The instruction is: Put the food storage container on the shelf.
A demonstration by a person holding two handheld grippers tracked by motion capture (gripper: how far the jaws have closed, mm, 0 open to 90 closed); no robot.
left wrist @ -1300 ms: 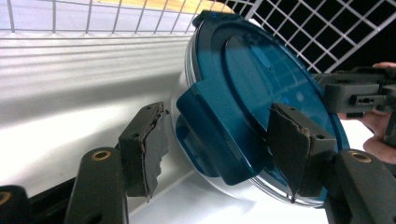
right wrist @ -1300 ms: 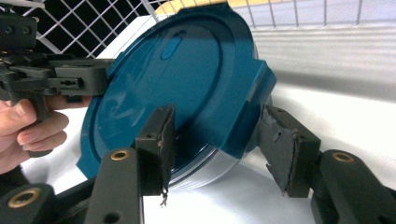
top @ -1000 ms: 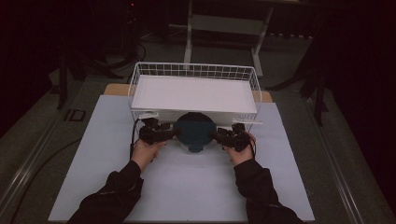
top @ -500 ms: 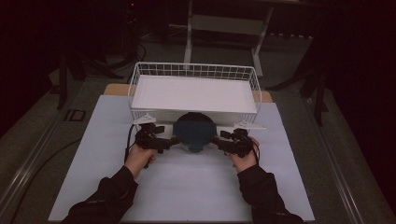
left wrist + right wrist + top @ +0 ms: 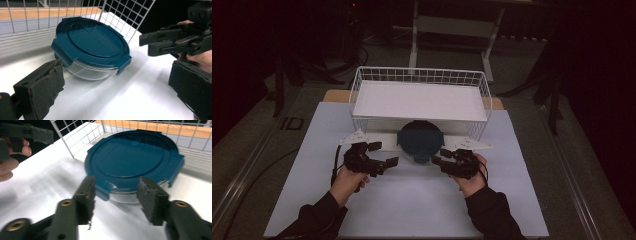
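Black claws w/ frayed dark pads [image 5: 43, 87], brass screw holes, grey 3-cornered plates [image 5: 354, 136]; dark long sleeves [image 5: 314, 220].

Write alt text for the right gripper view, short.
A round clear container with a dark teal lid sits on a white table just ahead of the open right claw, against a white wire basket. The left claw shows at upper left.
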